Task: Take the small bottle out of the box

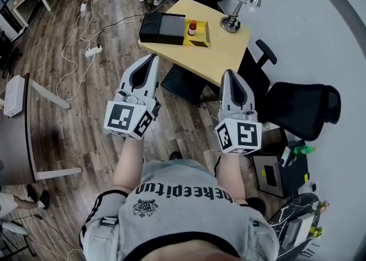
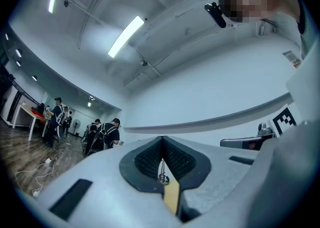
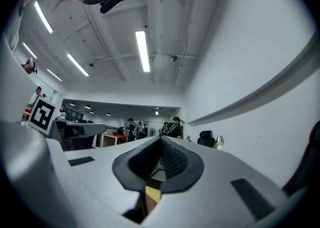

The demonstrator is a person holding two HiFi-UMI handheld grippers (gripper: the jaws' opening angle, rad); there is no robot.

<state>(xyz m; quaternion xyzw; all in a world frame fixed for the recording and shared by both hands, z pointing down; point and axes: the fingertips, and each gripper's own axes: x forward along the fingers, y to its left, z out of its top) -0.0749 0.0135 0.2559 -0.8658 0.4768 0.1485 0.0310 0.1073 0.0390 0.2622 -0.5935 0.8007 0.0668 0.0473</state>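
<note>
Barely started | small bottle (image 1: pixel 192 27) upright in yellow box (image 1: pixel 201 40) on wooden table (image 1: pixel 226 54), beside black case (image 1: pixel 162 28) | left gripper (image 1: pixel 151 59), right gripper (image 1: pixel 229 74): both closed, empty, well short of table | to do: approach, grasp, lift out

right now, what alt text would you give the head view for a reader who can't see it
A person holds a left gripper and right gripper, jaws together and empty, short of a wooden desk. On it a small bottle with a red cap stands in the yellow end of a black box, beside a desk lamp.
</note>
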